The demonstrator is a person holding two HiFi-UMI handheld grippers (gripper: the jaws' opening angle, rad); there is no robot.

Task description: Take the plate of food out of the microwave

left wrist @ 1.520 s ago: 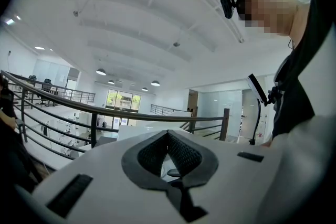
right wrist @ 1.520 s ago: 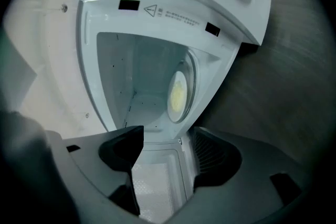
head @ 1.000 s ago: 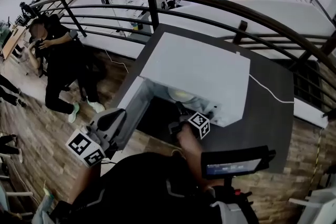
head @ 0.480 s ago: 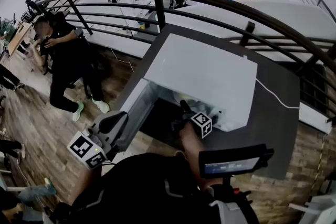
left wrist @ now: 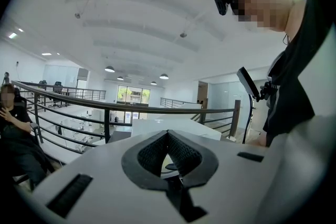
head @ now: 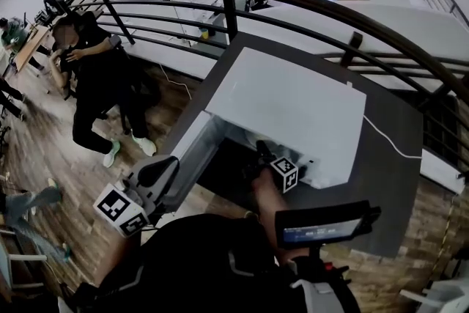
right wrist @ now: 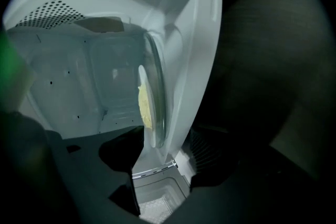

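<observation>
Right gripper [right wrist: 163, 153] at the mouth of the open microwave [head: 293, 102]: fingers spread, rim of the plate [right wrist: 153, 113] reaching into the gap, contact unclear. Plate (seen edge-on) carries yellow food [right wrist: 142, 105] and sits inside the cavity. Left gripper [left wrist: 168, 132]: fingertips pressed together, nothing between them, out by the door [head: 192, 150].

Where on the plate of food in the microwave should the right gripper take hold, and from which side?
Probably the bare near rim of the plate, coming straight in through the open front of the microwave. The plate sits edge-on to the right gripper, whose jaws stand apart in line with that rim; the food lies further in, clear of it.
</observation>
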